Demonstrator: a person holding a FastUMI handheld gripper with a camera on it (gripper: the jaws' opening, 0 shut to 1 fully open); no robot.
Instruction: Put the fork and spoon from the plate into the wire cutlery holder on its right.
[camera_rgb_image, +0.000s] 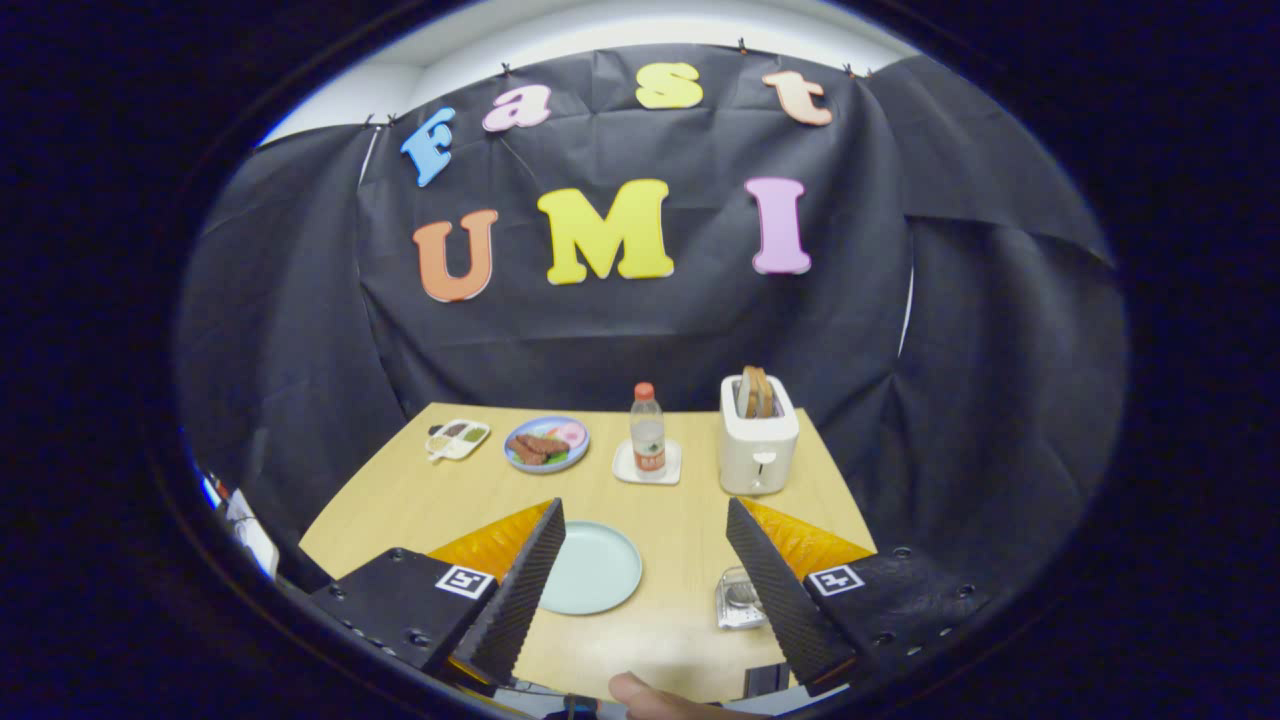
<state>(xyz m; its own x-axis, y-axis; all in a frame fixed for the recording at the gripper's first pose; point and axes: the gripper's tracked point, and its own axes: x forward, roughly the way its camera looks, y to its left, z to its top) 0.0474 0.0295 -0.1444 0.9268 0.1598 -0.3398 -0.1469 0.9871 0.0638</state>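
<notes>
Gripper view looks down the tongs (640, 570) onto a pale wooden surface (680, 520); the two fingers are spread wide apart and hold nothing. Between them, nearer the left finger, lies a light blue-green plate (592, 567), partly hidden by that finger; its visible face looks bare, and I cannot make out a fork or spoon on it. Just right of the plate, against the inner edge of the right finger, sits a small see-through holder (738, 598) with something metallic inside, too small and too covered to tell what. Along the far side of the surface, from left to right, stand a small white divided dish (458, 439) with dabs of sauce, a blue plate (547, 444) with pieces of food, a clear bottle (647, 433) with an orange cap on a white coaster (647, 464), and a white toaster (758, 437) with toast standing in its slots. A fingertip (640, 692) shows at the near edge.
</notes>
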